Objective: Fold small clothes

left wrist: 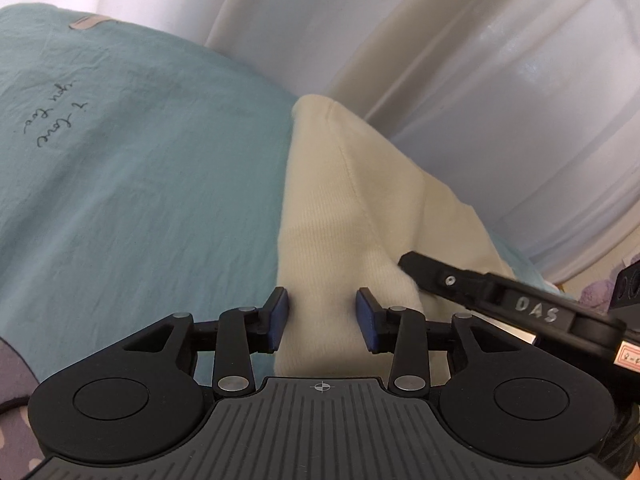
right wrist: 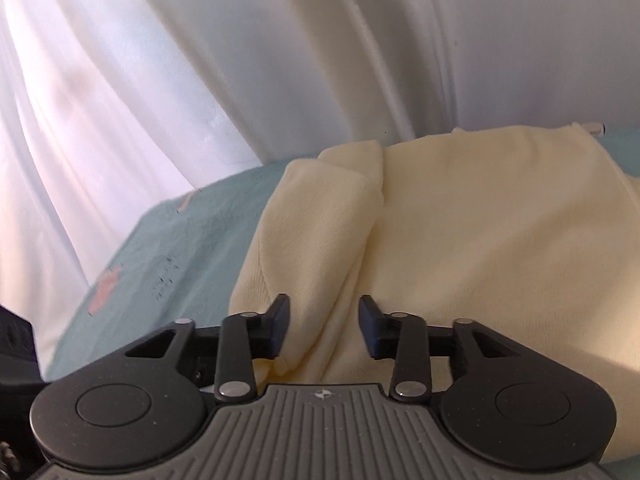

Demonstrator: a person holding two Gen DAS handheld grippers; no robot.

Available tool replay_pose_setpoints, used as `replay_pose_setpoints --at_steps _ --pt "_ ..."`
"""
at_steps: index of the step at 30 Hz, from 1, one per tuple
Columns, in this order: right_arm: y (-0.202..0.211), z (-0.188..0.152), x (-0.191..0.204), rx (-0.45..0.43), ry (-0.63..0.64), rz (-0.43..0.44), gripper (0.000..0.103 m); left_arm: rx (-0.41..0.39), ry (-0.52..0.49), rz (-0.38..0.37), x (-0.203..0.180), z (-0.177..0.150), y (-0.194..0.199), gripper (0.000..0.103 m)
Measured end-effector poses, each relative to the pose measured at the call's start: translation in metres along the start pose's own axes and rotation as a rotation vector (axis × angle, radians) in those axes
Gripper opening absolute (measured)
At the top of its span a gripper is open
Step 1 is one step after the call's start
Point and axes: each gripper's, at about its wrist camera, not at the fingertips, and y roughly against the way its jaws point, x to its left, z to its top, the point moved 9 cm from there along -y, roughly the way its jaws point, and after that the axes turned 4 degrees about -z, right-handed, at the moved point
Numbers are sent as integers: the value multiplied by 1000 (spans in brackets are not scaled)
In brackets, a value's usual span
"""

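While the cream garment (right wrist: pixel 460 248) lies on the teal sheet (left wrist: pixel 140 200), left gripper (left wrist: pixel 322 316) and right gripper (right wrist: pixel 324 324) both stand parted over its folds; contact possibly, unclear.

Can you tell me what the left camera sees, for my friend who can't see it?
The open left gripper straddles a cream knitted garment lying on a teal bedsheet. The right gripper's black finger touches the garment too.
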Motion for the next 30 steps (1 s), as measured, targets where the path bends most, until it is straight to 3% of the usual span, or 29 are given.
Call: replay_pose_setpoints --at_steps 4,6,8,14,15,17,20,23,26,30 --pt "-14 14 -19 55 -179 77 52 5 31 -14 4 -1 -3 43" --pt "-25 18 -22 88 -241 115 40 4 19 -8 1 -2 -3 43" --pt "-36 24 -23 112 -308 174 40 5 9 -6 0 -2 -3 43" --pt "-52 26 -25 143 -401 242 39 15 25 -23 1 -2 -2 44" --pt "-52 25 -23 142 -397 246 30 17 29 -22 2 -3 -3 45" --pt "-50 25 -15 129 -325 203 14 14 39 -22 4 -3 -4 46" --pt "-37 30 -1 77 -123 72 12 10 42 -14 -1 -1 3 46" --pt "-13 35 7 5 28 -21 12 -43 15 -11 -9 10 17 46" --pt "11 35 -2 -41 90 -100 12 -69 -21 -20 -18 20 20 46" --pt "33 30 -24 -66 110 -182 12 -28 -57 -22 -30 15 0 45"
